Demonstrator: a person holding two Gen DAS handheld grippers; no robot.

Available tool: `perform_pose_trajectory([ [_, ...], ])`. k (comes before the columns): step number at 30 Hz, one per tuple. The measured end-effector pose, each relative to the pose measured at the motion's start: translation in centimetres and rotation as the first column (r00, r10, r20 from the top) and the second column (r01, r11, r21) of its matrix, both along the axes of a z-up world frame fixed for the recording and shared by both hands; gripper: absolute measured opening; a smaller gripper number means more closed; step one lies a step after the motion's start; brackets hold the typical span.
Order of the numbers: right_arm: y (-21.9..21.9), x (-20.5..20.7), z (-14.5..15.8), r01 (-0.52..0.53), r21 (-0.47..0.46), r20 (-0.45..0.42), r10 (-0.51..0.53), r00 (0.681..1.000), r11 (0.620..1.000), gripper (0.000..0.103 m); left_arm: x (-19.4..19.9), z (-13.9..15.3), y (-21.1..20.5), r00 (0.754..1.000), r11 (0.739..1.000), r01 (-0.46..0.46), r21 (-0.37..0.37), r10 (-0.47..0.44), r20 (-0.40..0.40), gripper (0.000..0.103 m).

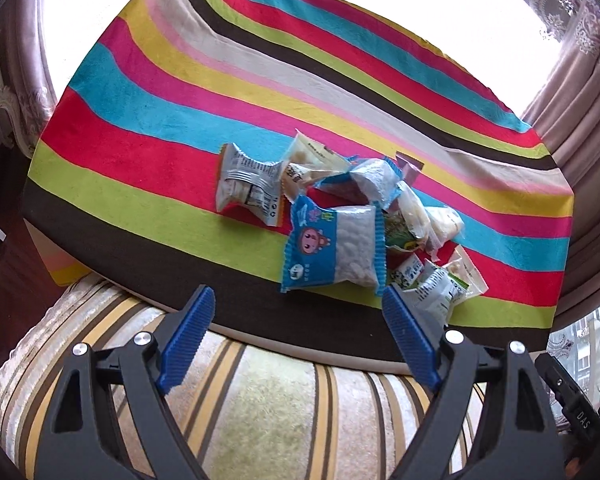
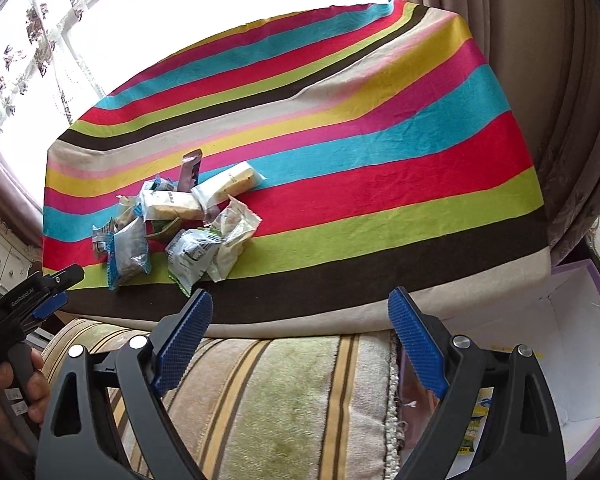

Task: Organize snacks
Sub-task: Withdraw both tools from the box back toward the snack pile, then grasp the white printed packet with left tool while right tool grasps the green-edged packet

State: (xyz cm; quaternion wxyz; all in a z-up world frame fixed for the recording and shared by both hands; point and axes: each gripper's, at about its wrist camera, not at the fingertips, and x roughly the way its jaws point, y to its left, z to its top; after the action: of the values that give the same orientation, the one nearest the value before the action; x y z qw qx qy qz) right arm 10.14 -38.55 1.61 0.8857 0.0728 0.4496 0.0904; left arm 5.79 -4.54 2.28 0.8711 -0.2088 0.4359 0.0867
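A pile of snack packets (image 1: 340, 208) lies on a striped cloth (image 1: 180, 80) over a table. The nearest is a blue packet with a cartoon face (image 1: 332, 248); a silver packet (image 1: 248, 184) lies to its left. My left gripper (image 1: 298, 304) is open and empty, just short of the blue packet. In the right wrist view the same pile (image 2: 180, 224) lies at the left, with a yellow-white packet (image 2: 232, 180) and a purple bar (image 2: 191, 172) behind it. My right gripper (image 2: 300, 308) is open and empty, near the table's front edge, right of the pile.
A striped cushion (image 2: 268, 400) lies below the table's front edge. A white box with purple trim (image 2: 572, 340) stands open at the right, with a packet (image 2: 474, 428) inside. The left gripper also shows in the right wrist view (image 2: 40, 296). Curtains (image 2: 540, 60) hang behind.
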Motion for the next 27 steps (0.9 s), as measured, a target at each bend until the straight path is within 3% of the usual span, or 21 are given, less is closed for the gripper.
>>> perform_pose_trajectory([
  [4, 2.5, 0.7, -0.1, -0.035, -0.001, -0.013, 0.035, 0.999, 0.999, 0.087, 0.6, -0.4, 1.9, 1.000, 0.999, -0.030, -0.019, 0.030, -0.001, 0.084],
  [11, 6.1, 2.6, -1.2, -0.048, 0.026, -0.051, 0.050, 0.997, 0.998, 0.086, 2.4, -1.0, 4.9, 0.998, 0.998, -0.056, -0.042, 0.057, 0.012, 0.071],
  [27, 11.5, 6.2, -3.7, -0.038, -0.007, -0.116, 0.037, 0.993, 0.999, 0.078, 7.2, -2.5, 8.1, 1.000, 0.998, 0.005, -0.060, -0.004, 0.013, 0.070],
])
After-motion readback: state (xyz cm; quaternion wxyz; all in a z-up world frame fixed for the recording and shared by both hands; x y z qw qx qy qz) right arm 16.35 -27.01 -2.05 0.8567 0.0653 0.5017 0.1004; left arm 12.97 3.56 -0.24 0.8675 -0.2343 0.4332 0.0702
